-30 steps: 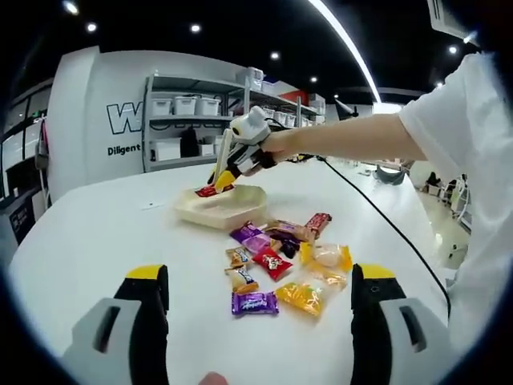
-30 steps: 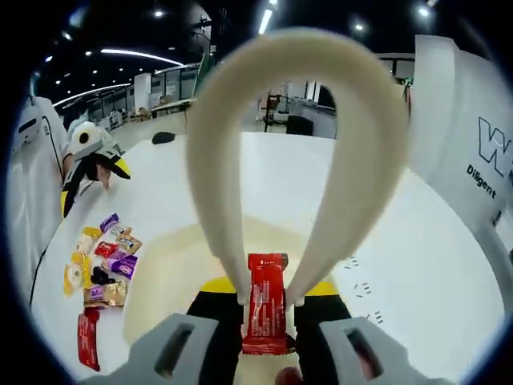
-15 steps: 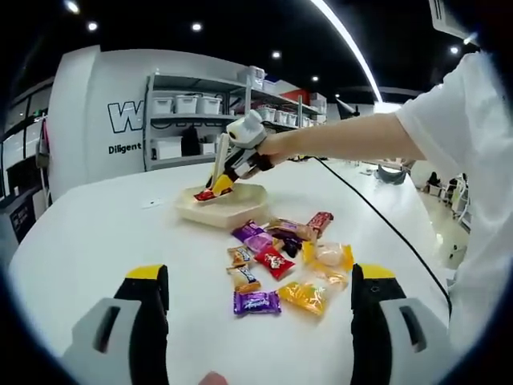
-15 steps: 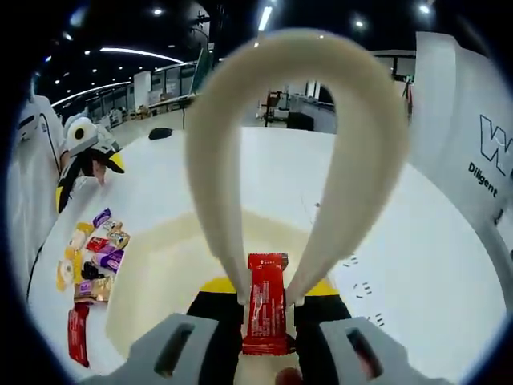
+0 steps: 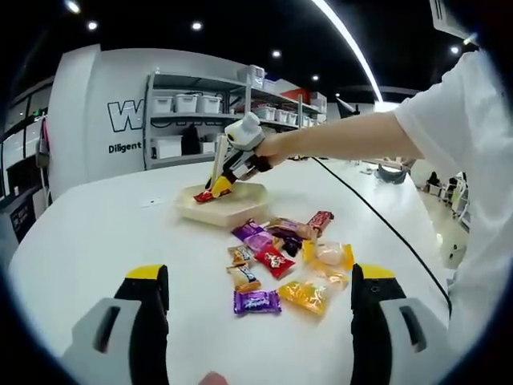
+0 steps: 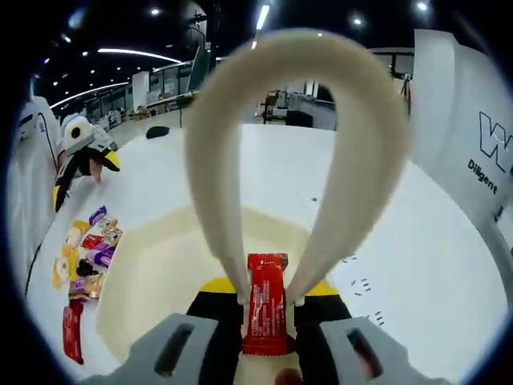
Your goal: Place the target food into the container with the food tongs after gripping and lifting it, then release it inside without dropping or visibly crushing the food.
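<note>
Over the cream container (image 6: 168, 273) on the worktop (image 5: 96, 233), the right hand-held gripper (image 6: 264, 309) squeezes tongs (image 6: 292, 144) pinching a red snack bar (image 6: 265, 301), which could land outside if released early; the left hand-held gripper (image 5: 256, 313) hangs released.

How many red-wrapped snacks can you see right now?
3. One red bar is gripped in the tongs over the container; a red packet lies mid-pile; a dark red bar sits at the pile's far edge. Others may be hidden.

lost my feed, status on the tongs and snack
Right gripper shut on cream plastic tongs, red-wrapped snack bar pinched over beige tray. Left gripper open, idle.
</note>
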### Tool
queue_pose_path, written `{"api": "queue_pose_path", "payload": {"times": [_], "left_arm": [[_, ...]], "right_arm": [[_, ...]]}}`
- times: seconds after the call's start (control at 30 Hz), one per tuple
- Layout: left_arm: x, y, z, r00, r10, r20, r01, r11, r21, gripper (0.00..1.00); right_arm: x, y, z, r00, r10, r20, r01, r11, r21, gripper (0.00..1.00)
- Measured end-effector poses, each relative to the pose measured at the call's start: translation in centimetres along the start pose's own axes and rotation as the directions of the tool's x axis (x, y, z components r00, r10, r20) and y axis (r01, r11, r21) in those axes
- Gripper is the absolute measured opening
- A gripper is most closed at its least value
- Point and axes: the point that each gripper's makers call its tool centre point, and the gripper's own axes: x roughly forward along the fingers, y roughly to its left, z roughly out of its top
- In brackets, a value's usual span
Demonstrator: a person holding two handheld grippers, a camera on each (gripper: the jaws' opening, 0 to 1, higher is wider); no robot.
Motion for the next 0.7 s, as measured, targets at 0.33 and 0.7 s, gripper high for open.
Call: {"api": "queue_pose_path", "payload": {"times": [0.33, 0.7], "left_arm": [[0.07, 0.12, -0.13, 1.0, 0.0, -0.004, 0.0, 1.0, 0.0, 0.92], [0.1, 0.2, -0.41, 1.0, 0.0, -0.007, 0.0, 1.0, -0.003, 0.92]], "right_arm": [[0.37, 0.01, 0.13, 1.0, 0.005, -0.003, -0.005, 1.0, -0.021, 0.2], [0.31, -0.33, 0.06, 1.0, 0.0, -0.009, -0.001, 0.999, -0.034, 0.19]]}}
